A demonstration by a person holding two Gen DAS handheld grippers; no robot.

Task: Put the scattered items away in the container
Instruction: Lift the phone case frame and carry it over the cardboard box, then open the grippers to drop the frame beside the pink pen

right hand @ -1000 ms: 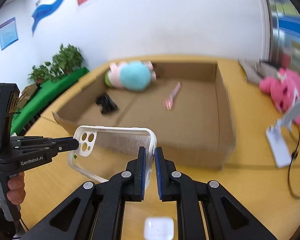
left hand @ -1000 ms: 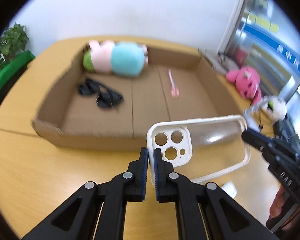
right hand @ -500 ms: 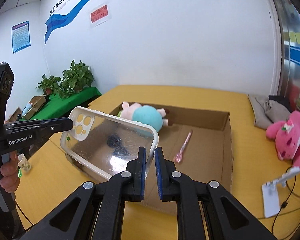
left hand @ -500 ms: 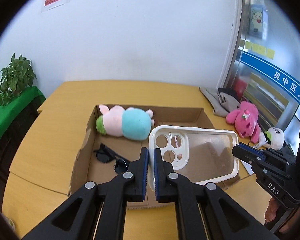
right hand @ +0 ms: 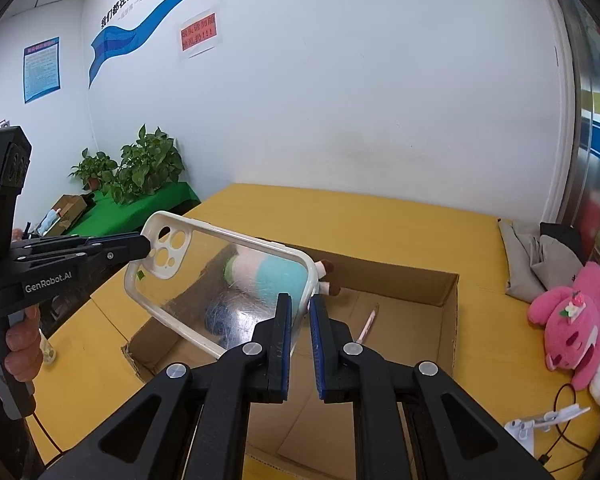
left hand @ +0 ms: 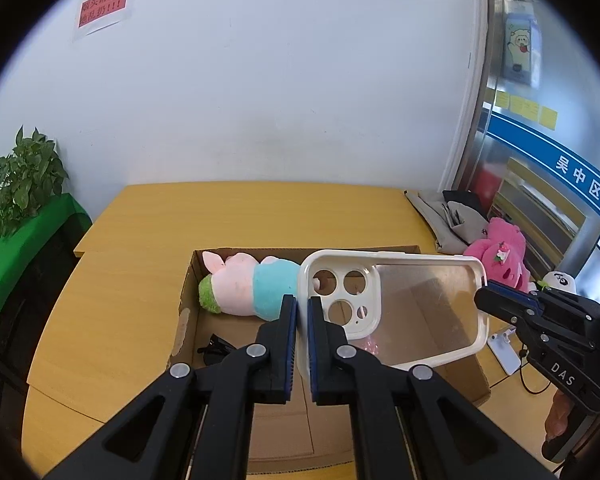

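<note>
1. Left wrist view: the left gripper (left hand: 302, 312) is clamped tight on the camera-hole end of a clear phone case (left hand: 392, 308) with a white rim, so it's got that short edge pinched.
2. Same view, the right gripper (left hand: 485, 295) comes in from the right and pinches the opposite short end, so the case hangs between the two, up in the air over the cardboard box (left hand: 184, 320).
3. Right wrist view backs that up: the right gripper (right hand: 300, 316) is shut on the near corner of the case (right hand: 220, 276), and the left gripper (right hand: 146, 245) has the far-left end by the camera holes.
4. Inside the box (right hand: 448, 320): a pink and teal plush (left hand: 244, 286) lies along the far wall, something black (left hand: 214, 350) sits by the near-left wall (can't really tell what it is), and a pink pen (right hand: 367, 326) lies on the floor of the box.
5. Off on the right of the yellow table (right hand: 496, 344) there's a bright pink plush toy (right hand: 572, 328), outside the box.
</note>
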